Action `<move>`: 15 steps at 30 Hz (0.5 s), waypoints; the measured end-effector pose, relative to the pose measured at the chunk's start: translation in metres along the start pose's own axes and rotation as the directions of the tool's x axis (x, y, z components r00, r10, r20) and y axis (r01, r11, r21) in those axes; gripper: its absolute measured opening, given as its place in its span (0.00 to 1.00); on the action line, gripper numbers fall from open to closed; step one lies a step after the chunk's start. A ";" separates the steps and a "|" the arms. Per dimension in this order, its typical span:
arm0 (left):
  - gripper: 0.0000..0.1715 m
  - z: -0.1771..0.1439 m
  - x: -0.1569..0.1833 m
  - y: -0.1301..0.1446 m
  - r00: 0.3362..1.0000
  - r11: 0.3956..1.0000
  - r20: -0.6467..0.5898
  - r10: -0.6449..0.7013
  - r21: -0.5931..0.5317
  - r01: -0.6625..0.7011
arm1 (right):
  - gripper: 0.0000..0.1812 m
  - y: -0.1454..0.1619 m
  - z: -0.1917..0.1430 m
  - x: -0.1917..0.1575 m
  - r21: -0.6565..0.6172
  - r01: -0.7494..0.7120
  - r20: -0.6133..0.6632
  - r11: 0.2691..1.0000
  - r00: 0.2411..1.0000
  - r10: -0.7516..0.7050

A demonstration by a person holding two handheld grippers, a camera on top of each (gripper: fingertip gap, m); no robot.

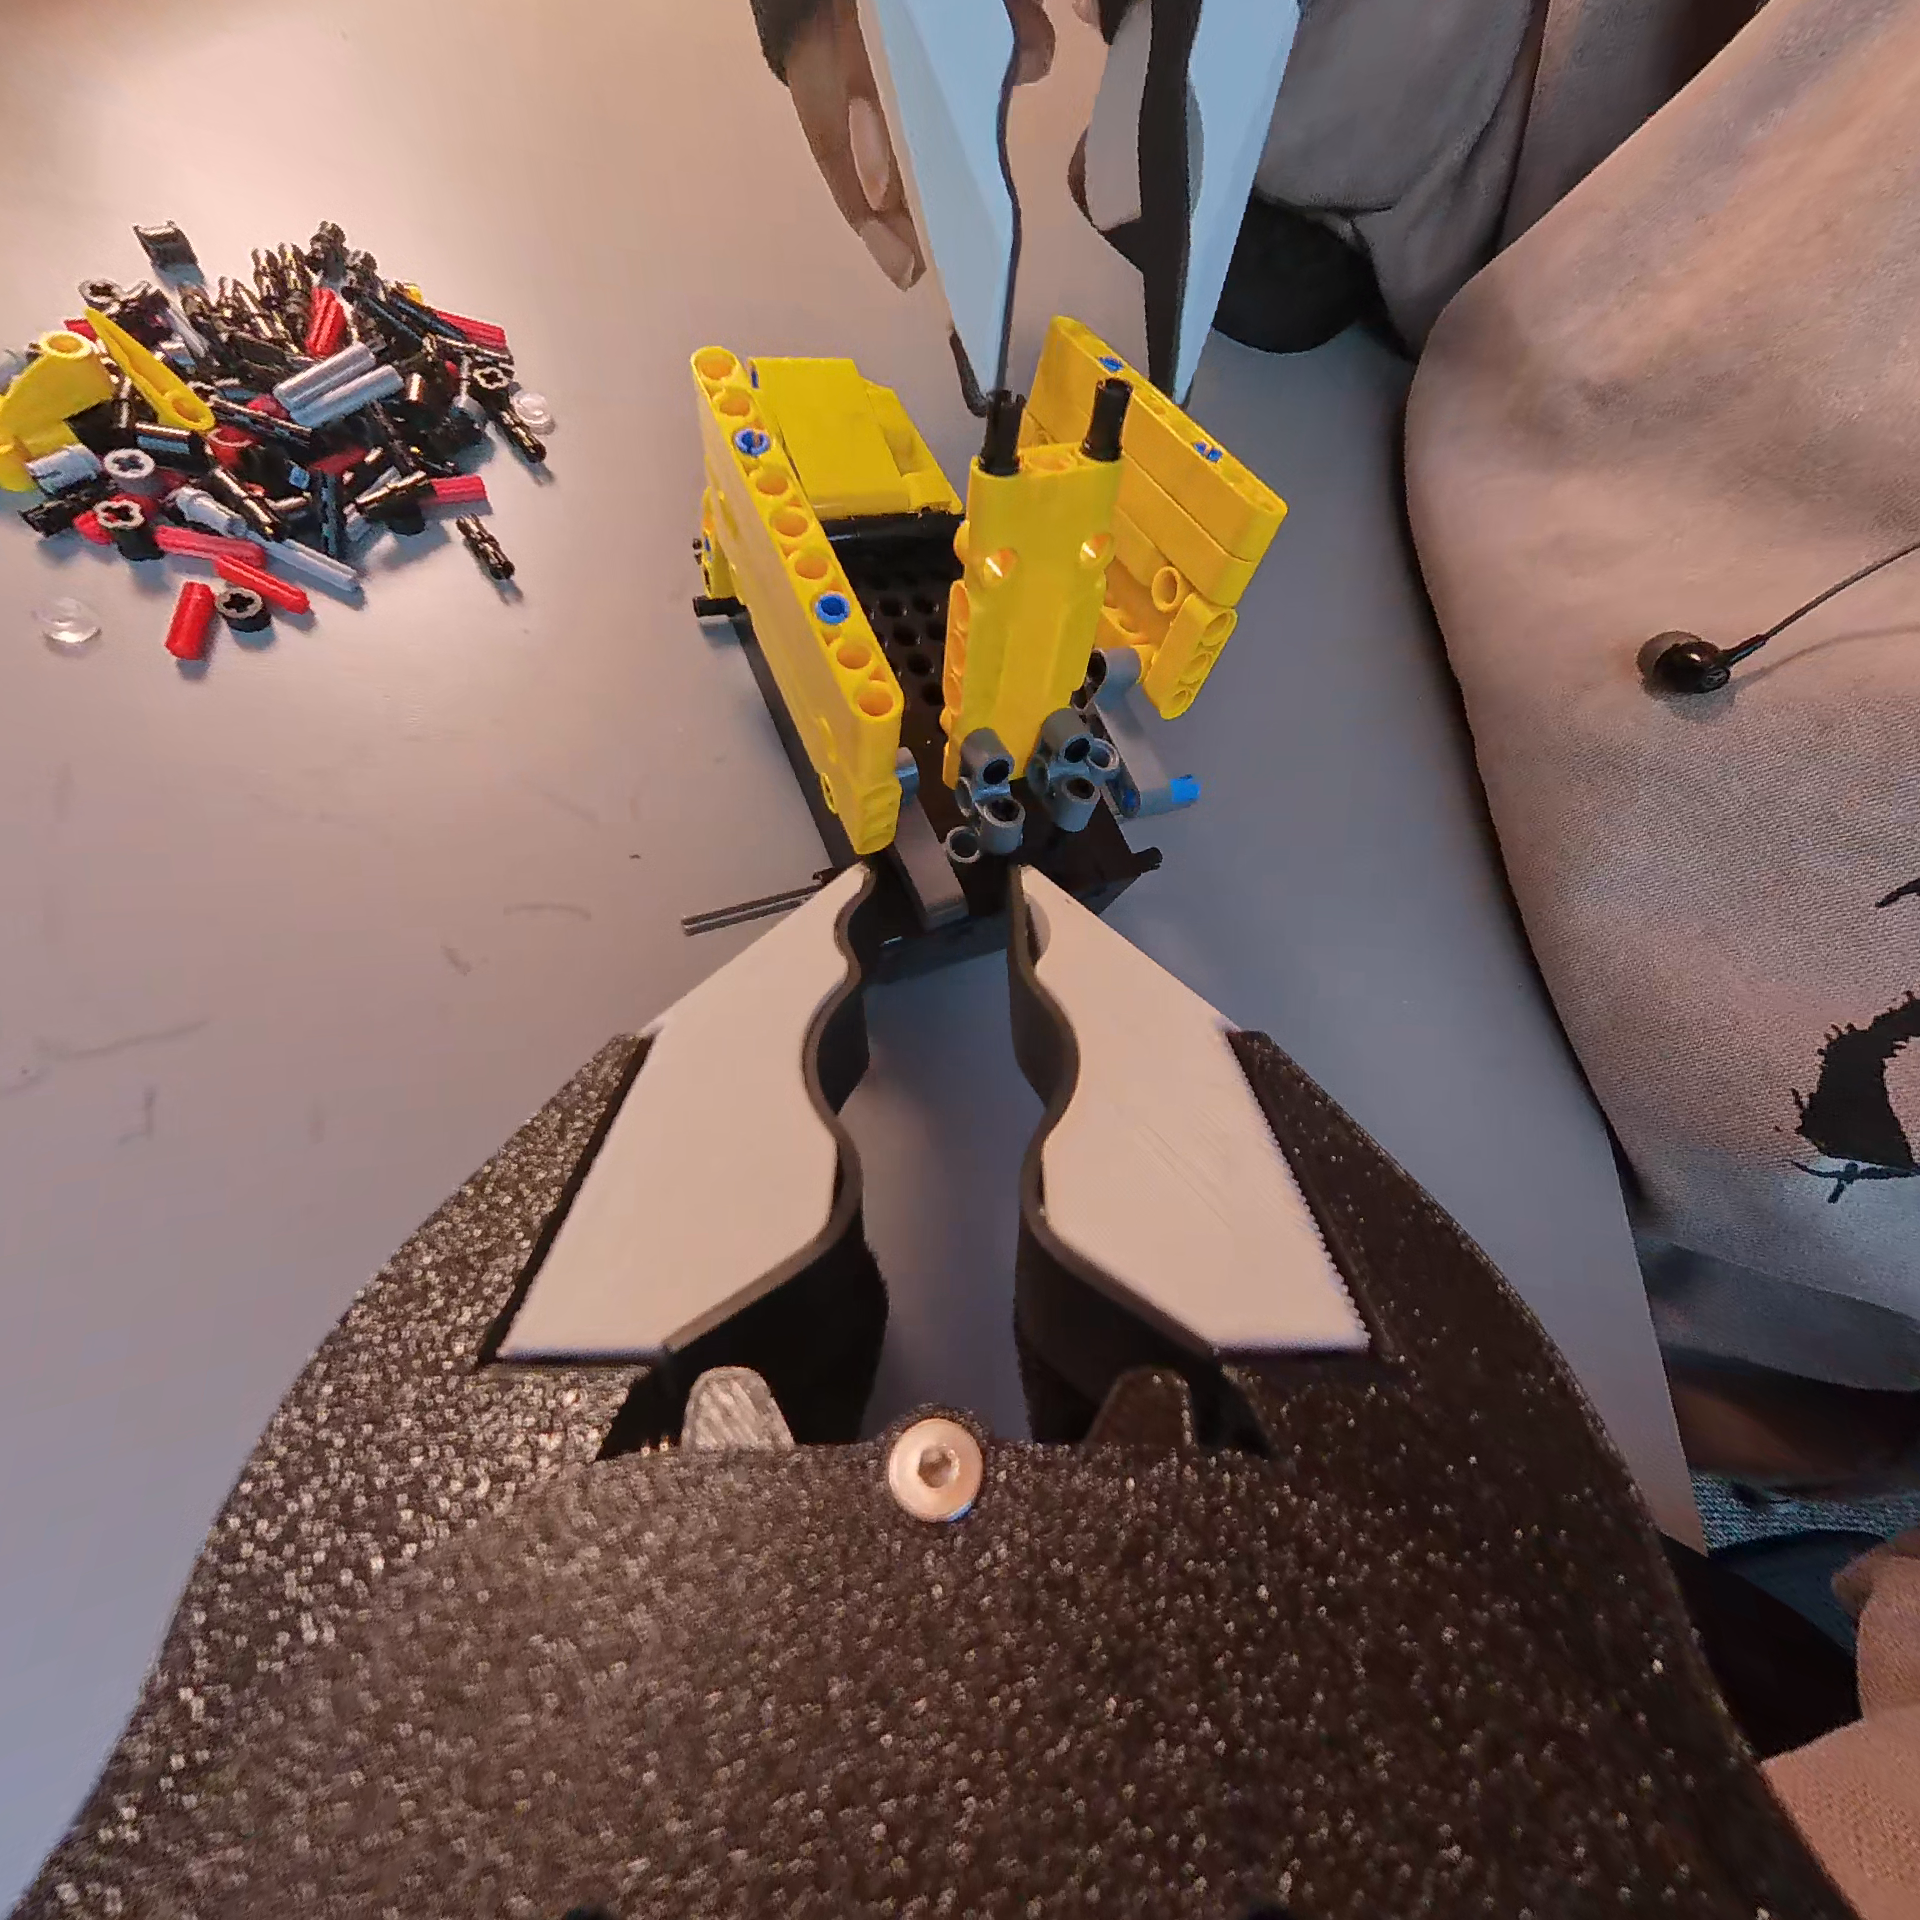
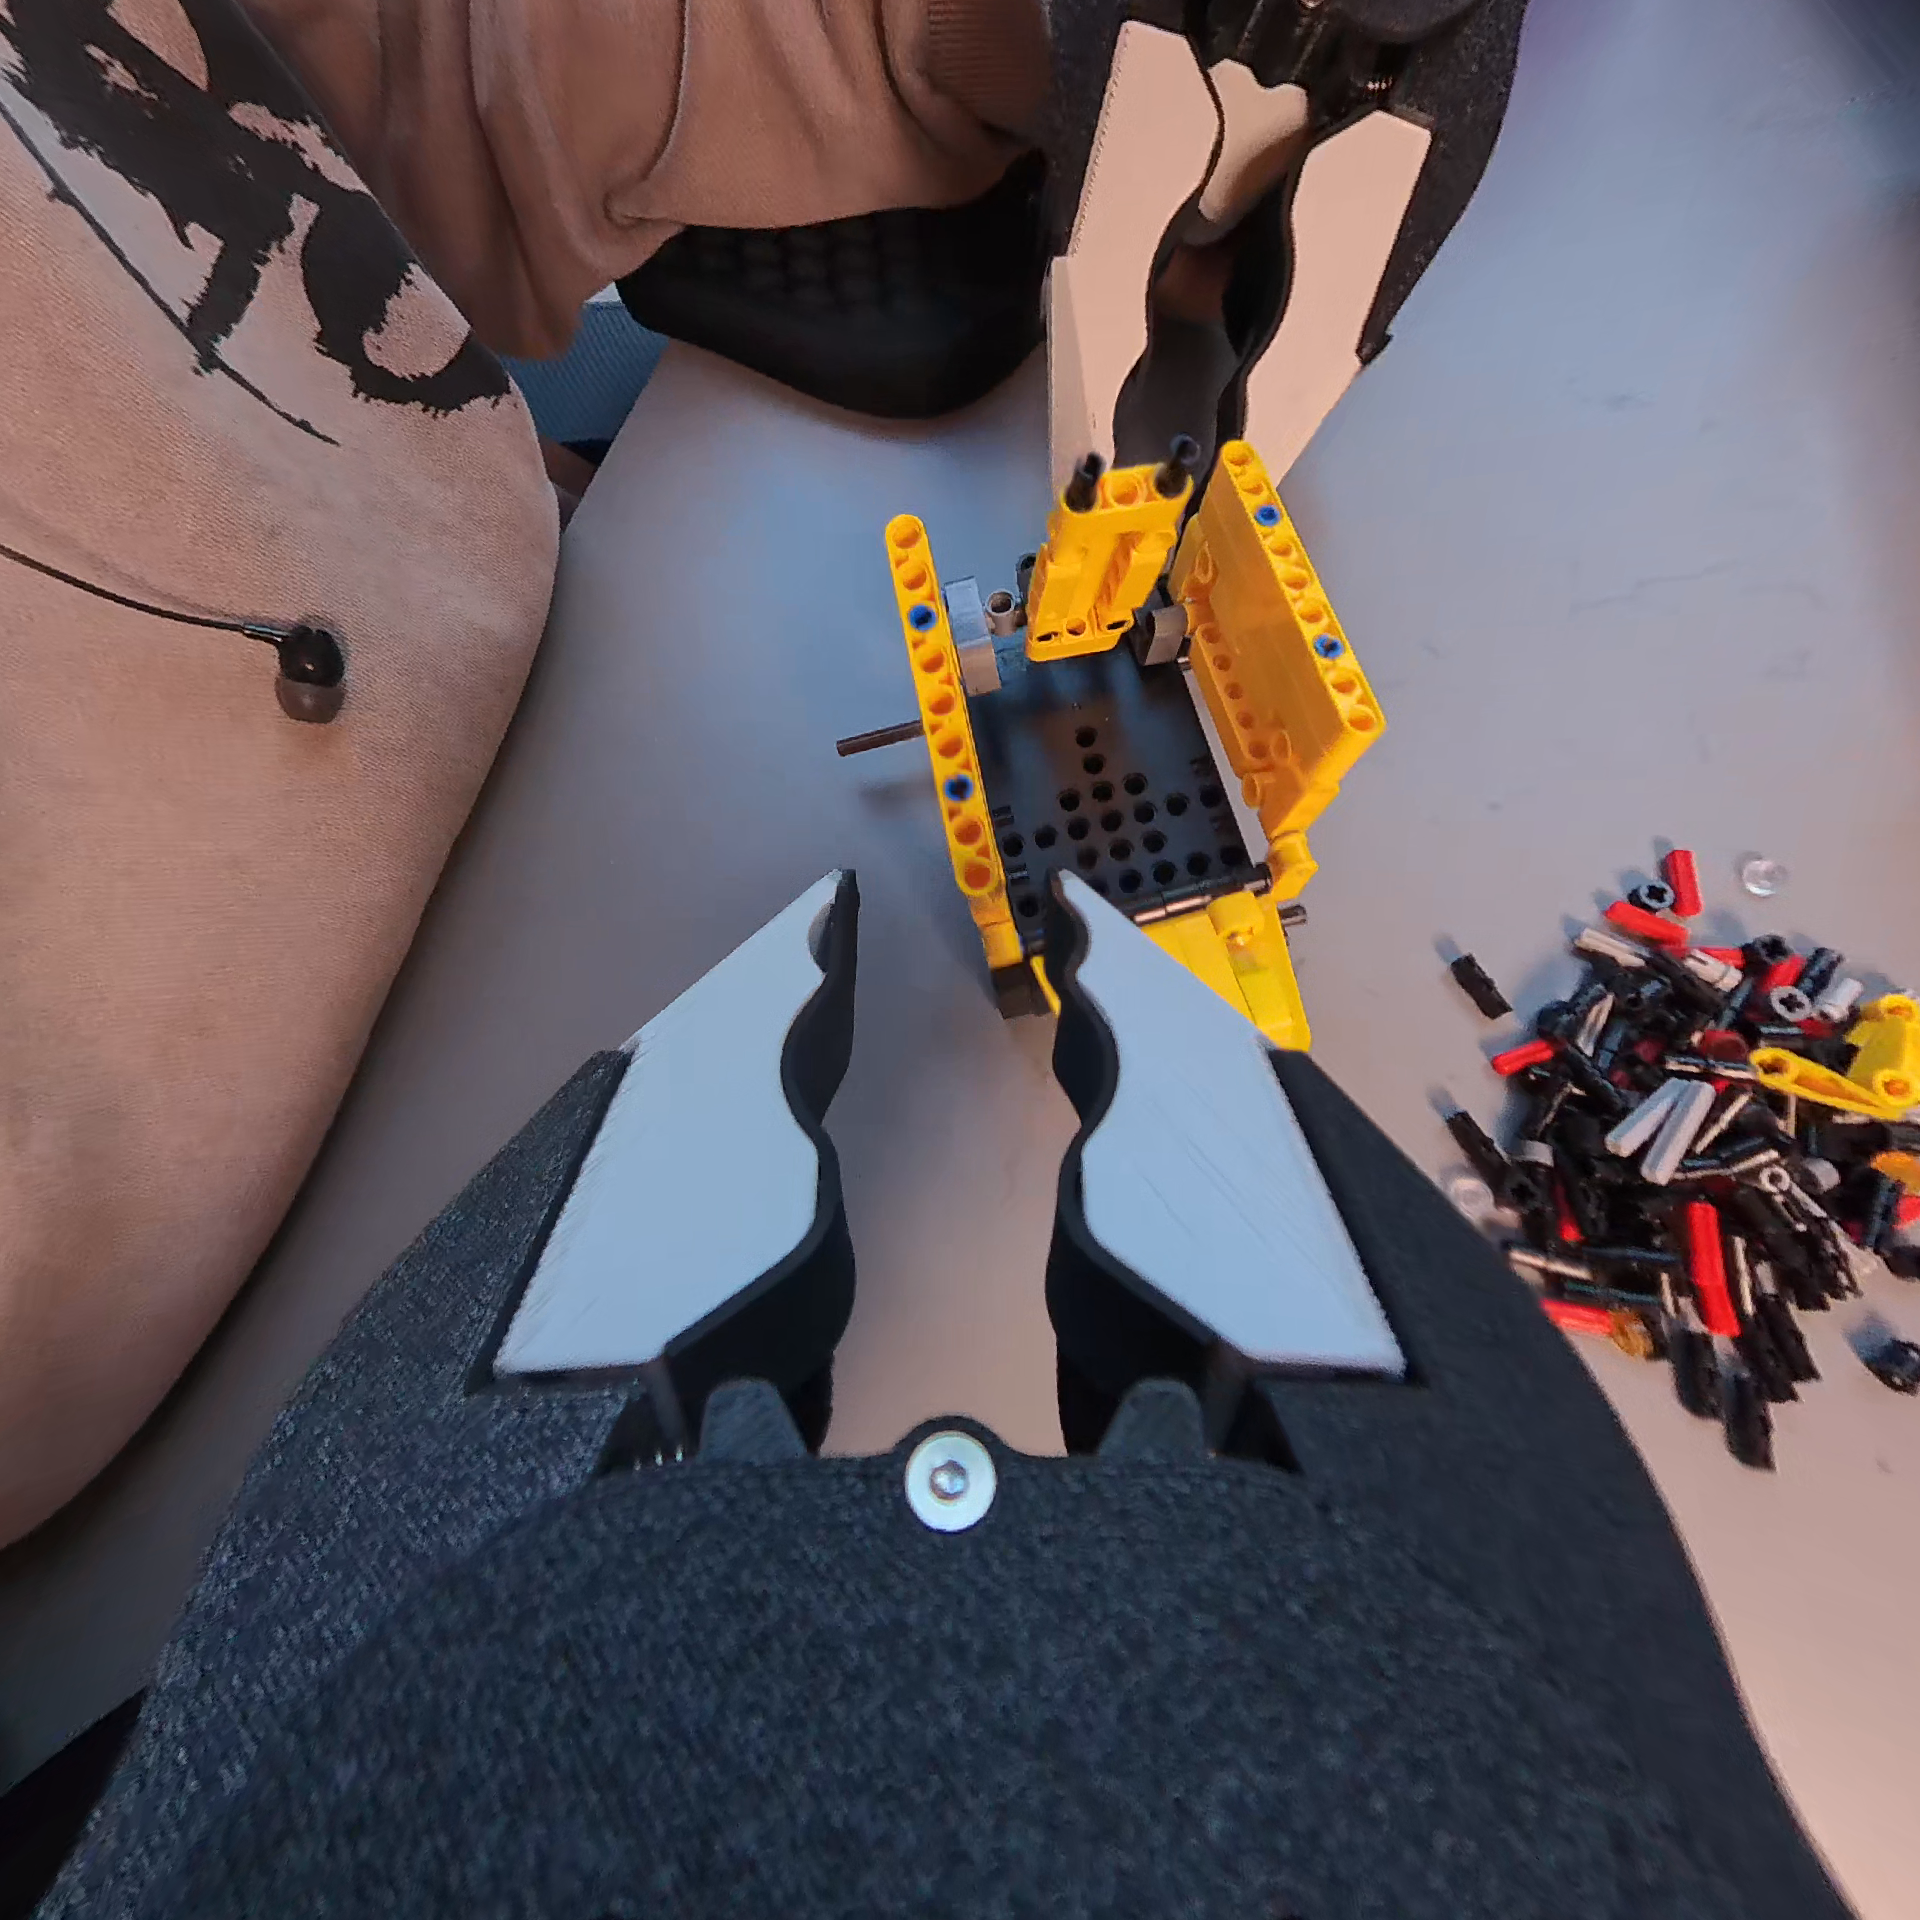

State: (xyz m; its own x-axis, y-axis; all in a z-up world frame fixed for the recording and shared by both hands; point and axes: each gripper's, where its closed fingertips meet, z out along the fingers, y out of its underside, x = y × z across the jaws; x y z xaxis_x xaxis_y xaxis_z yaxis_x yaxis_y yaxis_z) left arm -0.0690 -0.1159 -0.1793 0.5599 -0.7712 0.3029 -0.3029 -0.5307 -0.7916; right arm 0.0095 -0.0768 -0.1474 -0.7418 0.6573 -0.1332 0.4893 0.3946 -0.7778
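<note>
My grey table (image 1: 312, 935) holds a yellow-and-black brick model (image 1: 821, 582). My left tongs (image 1: 940, 894) pinch its black base at twelve o'clock; my right tongs (image 2: 951, 899) are spread. Loose pieces (image 1: 270, 436) lie at ten. No readable writing.

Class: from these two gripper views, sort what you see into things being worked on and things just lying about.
Being worked on:
left gripper, its tips at the black base
right gripper, open beside it
yellow and black brick model

Lying about:
pile of loose parts
earbud
grey table
</note>
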 end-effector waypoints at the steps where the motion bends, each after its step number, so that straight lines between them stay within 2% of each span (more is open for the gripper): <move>1: 0.13 0.000 0.000 0.000 1.000 1.000 0.002 0.002 0.000 -0.002 | 0.19 -0.002 0.004 -0.002 -0.002 0.013 0.000 1.000 1.000 -0.013; 4: 0.13 0.000 -0.002 -0.001 1.000 1.000 0.019 0.013 -0.002 -0.013 | 0.13 -0.004 0.016 -0.003 -0.026 0.053 -0.026 0.998 0.998 -0.054; 6: 0.15 -0.001 -0.004 -0.003 0.999 1.000 0.038 0.029 0.007 -0.029 | 0.04 -0.004 0.021 0.000 -0.038 0.065 -0.048 0.997 0.997 -0.067; 11: 0.41 -0.011 0.016 -0.024 0.998 0.990 -0.055 0.026 0.137 -0.019 | 0.04 -0.004 0.023 -0.009 -0.040 0.060 -0.002 0.997 0.998 -0.060; 13: 0.46 -0.007 0.017 -0.022 0.998 0.992 -0.051 0.039 0.122 -0.032 | 0.04 -0.004 0.023 -0.013 -0.033 0.045 0.026 0.998 0.999 -0.044; 15: 0.45 0.002 0.016 -0.016 0.998 0.996 -0.035 0.049 0.075 -0.046 | 0.04 -0.003 0.023 -0.017 -0.033 0.037 0.053 0.999 0.998 -0.036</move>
State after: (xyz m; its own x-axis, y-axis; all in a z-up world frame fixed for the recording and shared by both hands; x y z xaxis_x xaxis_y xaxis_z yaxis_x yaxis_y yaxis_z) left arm -0.0537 -0.1187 -0.1626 0.5169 -0.8081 0.2826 -0.2698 -0.4671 -0.8421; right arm 0.0101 -0.1035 -0.1567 -0.7819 0.6081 -0.1375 0.4762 0.4401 -0.7613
